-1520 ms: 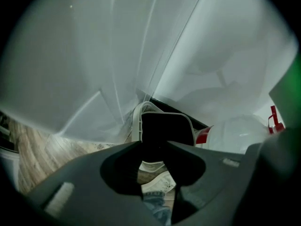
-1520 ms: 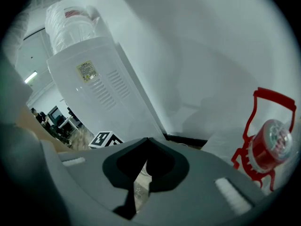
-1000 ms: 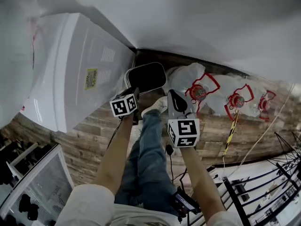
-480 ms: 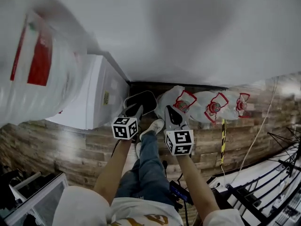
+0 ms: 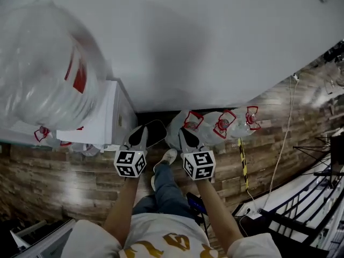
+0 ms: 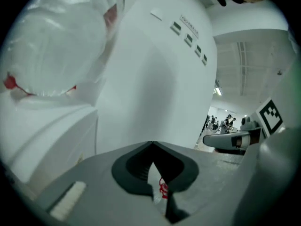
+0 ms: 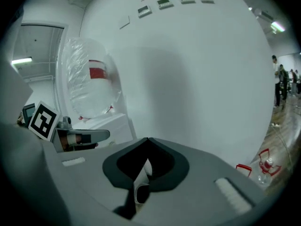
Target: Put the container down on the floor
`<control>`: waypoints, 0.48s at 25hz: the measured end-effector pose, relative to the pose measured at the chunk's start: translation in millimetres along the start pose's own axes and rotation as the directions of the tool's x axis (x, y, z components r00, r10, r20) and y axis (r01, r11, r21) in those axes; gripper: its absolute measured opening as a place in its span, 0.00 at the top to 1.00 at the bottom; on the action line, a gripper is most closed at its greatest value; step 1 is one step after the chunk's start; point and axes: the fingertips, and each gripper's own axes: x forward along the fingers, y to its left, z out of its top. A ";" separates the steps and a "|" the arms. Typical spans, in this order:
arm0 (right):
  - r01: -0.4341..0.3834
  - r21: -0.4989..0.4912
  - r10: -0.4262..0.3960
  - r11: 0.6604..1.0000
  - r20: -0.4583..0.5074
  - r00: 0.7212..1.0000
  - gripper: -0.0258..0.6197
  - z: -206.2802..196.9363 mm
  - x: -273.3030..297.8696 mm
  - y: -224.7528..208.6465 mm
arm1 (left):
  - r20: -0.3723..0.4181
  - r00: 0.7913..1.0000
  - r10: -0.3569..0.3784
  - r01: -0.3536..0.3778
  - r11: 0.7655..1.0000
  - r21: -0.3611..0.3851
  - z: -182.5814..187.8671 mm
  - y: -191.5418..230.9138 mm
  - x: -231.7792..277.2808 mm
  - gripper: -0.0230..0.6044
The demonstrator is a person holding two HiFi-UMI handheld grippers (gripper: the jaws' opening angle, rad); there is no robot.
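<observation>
The container (image 5: 45, 71) is a big clear water jug in plastic wrap with a red label. It stands on top of a white dispenser (image 5: 99, 125) at the left. It shows in the left gripper view (image 6: 51, 46) and the right gripper view (image 7: 91, 86) too. My left gripper (image 5: 140, 130) and right gripper (image 5: 184, 132) are held side by side before the white wall, right of and below the container, apart from it. Both are shut with nothing between the jaws. The left gripper's tip (image 6: 151, 145) and the right gripper's tip (image 7: 147, 139) point at the wall.
Several wrapped water jugs (image 5: 217, 125) with red handles lie on the wood floor along the wall, right of my grippers. A dark tray (image 5: 157, 131) sits beside the dispenser's base. My legs and shoe (image 5: 167, 157) are below. Black racks (image 5: 312, 198) stand at right.
The head view has lifted, bringing the container on top of the dispenser into sight. Both grippers have stayed shut and side by side, now closer together in front of the wall.
</observation>
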 end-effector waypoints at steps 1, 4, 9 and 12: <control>0.016 -0.006 -0.016 1.000 0.018 1.000 0.92 7.5 -12.0 -0.4 | 0.031 1.000 -0.002 0.002 1.000 -0.005 13.1 -5.0 -9.8 0.96; 0.065 -0.032 -0.063 0.997 0.075 0.995 0.92 30.1 -44.3 -1.5 | 0.089 0.996 -0.007 0.009 1.000 -0.019 46.3 -14.0 -35.6 0.96; 0.091 0.007 -0.091 0.996 0.142 0.986 0.92 57.6 -85.7 7.4 | 0.119 0.993 0.022 -0.020 1.000 -0.021 81.6 -18.3 -74.0 0.96; 0.102 -0.018 -0.097 0.995 0.182 0.978 0.92 71.6 -101.8 16.9 | 0.158 0.987 0.020 -0.022 1.000 0.009 101.5 -30.6 -90.8 0.96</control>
